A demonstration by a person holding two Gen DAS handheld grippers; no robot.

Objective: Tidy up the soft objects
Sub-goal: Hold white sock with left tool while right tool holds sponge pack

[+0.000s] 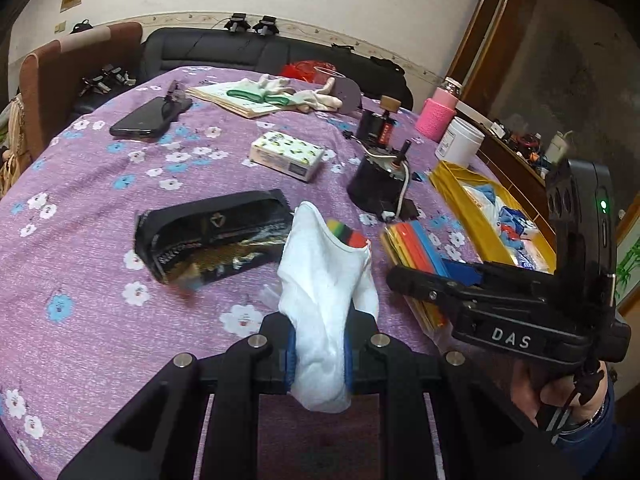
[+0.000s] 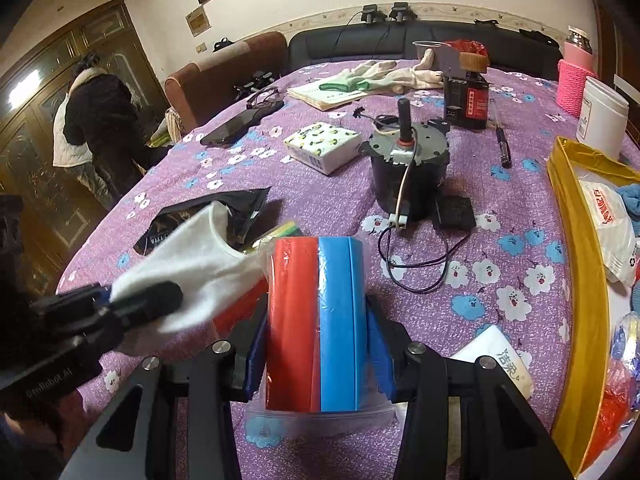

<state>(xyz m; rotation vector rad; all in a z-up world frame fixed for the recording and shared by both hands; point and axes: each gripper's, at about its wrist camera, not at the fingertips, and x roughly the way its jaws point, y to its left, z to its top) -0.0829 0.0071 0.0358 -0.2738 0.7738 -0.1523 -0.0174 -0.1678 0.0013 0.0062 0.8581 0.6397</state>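
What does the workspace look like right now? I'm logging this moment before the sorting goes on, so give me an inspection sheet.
Surface: table under a purple flowered cloth.
Job's things: white sock in the left claw; pack of coloured rolls in a clear bag in the right claw; yellow box at the right, already holding soft items.
Clutter: black motor, tissue pack, phone, black foil pouch, gloves.
Grippers: left claw shut on the sock; right claw shut on the pack.
Cables: black wire looped beside the motor.
Surroundings: dark sofa; a person standing by a cabinet.
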